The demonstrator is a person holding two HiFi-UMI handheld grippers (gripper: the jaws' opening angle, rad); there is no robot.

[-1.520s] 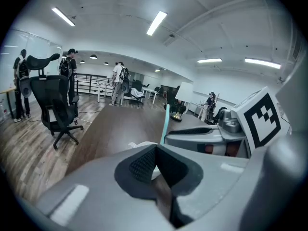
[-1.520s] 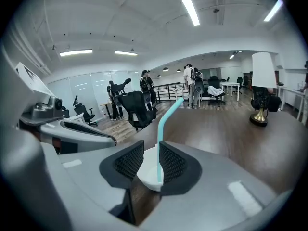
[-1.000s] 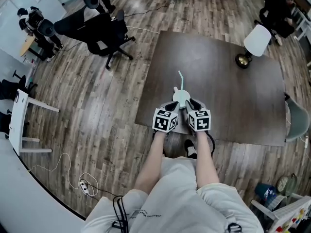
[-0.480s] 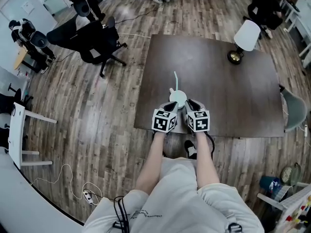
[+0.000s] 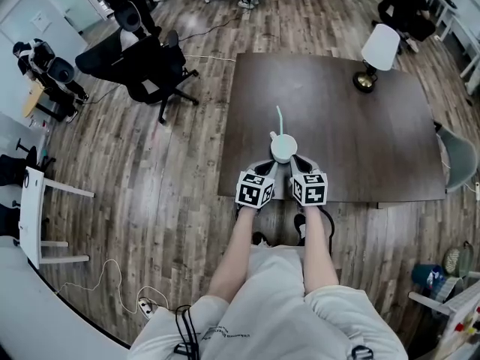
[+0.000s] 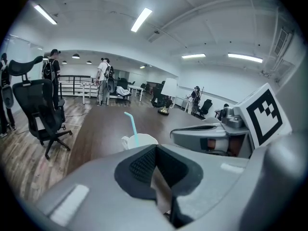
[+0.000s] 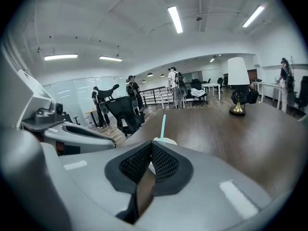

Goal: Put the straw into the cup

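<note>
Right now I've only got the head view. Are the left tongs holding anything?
Observer: No. In the left gripper view the left tongs are closed on nothing; the cup stands ahead of them.
Operator: And the right?
Observer: The right tongs are closed and empty too.
Operator: Where's the straw?
Observer: The straw stands in the cup, its top bent over.

Matt dark wood table (image 5: pixel 360 145), smooth white cup (image 5: pixel 283 148), wood-plank floor (image 5: pixel 172 163)
</note>
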